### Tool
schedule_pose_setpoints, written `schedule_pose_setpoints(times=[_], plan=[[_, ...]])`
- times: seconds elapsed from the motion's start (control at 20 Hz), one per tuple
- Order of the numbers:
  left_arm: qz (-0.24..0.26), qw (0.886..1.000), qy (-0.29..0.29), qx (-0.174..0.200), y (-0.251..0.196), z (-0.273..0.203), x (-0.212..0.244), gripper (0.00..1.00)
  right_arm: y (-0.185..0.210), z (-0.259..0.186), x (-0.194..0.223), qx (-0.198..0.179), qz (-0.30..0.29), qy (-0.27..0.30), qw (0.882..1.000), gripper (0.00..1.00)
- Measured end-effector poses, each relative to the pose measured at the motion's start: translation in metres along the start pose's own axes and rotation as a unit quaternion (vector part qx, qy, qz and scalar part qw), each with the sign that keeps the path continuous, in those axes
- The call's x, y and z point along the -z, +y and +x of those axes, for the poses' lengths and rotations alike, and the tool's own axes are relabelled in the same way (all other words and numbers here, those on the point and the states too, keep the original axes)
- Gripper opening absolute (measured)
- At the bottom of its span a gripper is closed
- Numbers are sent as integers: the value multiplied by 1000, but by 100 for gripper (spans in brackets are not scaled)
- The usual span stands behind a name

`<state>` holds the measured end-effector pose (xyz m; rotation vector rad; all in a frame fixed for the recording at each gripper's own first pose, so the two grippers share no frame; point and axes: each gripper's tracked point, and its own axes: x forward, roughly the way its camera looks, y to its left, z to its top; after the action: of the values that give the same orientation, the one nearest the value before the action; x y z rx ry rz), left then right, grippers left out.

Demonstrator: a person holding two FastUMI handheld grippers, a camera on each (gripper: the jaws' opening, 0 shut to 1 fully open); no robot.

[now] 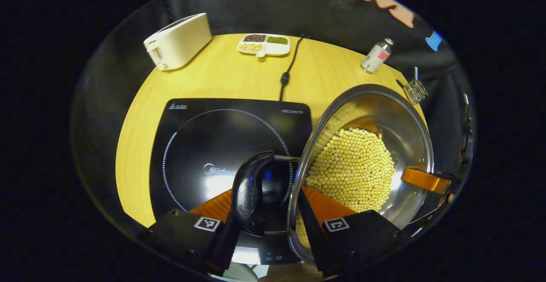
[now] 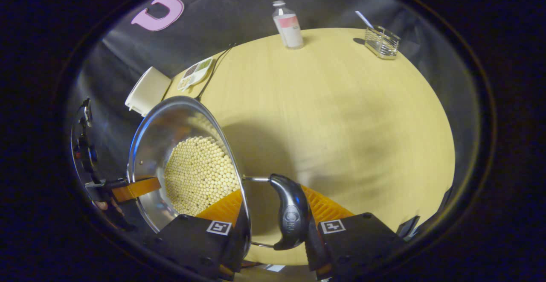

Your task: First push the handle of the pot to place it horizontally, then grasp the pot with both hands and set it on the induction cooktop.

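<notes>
your left claw has its fingers clamped on the pot at its black side handle, the rim and the handle both pinched between them, and the pot hangs tilted just above the induction cooktop, which lies right ahead of that claw on the tabletop. your right claw grips the opposite handle the same way, the yellow beads heaped in the bowl to its left. beyond the left claw sit a toaster, a divided dish and a bottle.
</notes>
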<state>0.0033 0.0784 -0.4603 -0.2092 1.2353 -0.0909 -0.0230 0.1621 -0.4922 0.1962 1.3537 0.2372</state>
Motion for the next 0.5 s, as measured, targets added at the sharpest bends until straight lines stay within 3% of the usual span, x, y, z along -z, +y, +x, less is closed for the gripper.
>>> schedule_pose_setpoints(times=[0.5], plan=[[-50,998,-2,-24,97,-18,18,75,94,23,24,-22,-38,18,999,55]])
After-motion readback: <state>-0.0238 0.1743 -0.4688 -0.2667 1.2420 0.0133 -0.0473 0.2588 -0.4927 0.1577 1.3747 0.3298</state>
